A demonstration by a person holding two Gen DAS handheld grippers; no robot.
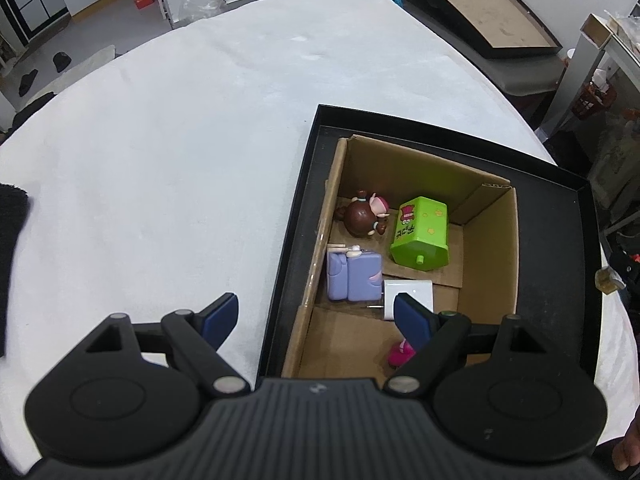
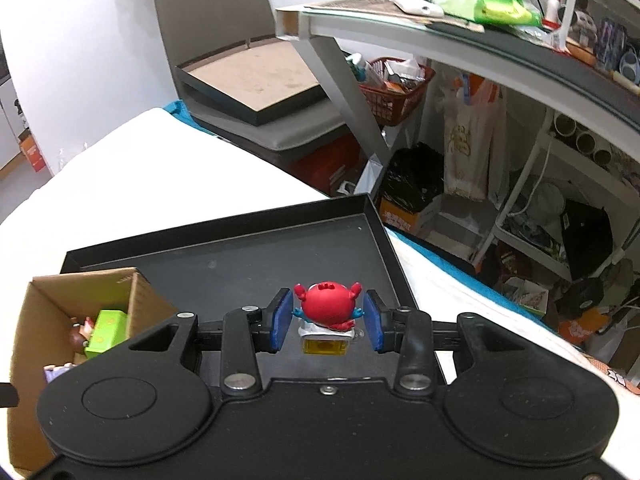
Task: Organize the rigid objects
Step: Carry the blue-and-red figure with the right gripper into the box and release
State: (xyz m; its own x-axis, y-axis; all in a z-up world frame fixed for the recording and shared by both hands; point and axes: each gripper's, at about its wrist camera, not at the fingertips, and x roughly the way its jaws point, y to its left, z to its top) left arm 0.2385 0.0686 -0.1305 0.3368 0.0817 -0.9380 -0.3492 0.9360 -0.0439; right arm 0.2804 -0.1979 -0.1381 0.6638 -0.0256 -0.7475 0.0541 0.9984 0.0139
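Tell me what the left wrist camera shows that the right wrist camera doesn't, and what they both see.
Only the left wrist view shows the white charger block and a pink toy in the cardboard box, with the open left gripper above the box's near end.

Only the right wrist view shows the red crab figure on the black tray, between the open right gripper's pads.

Both show the box, the tray, the green toy box, the brown figurine and the purple toy.
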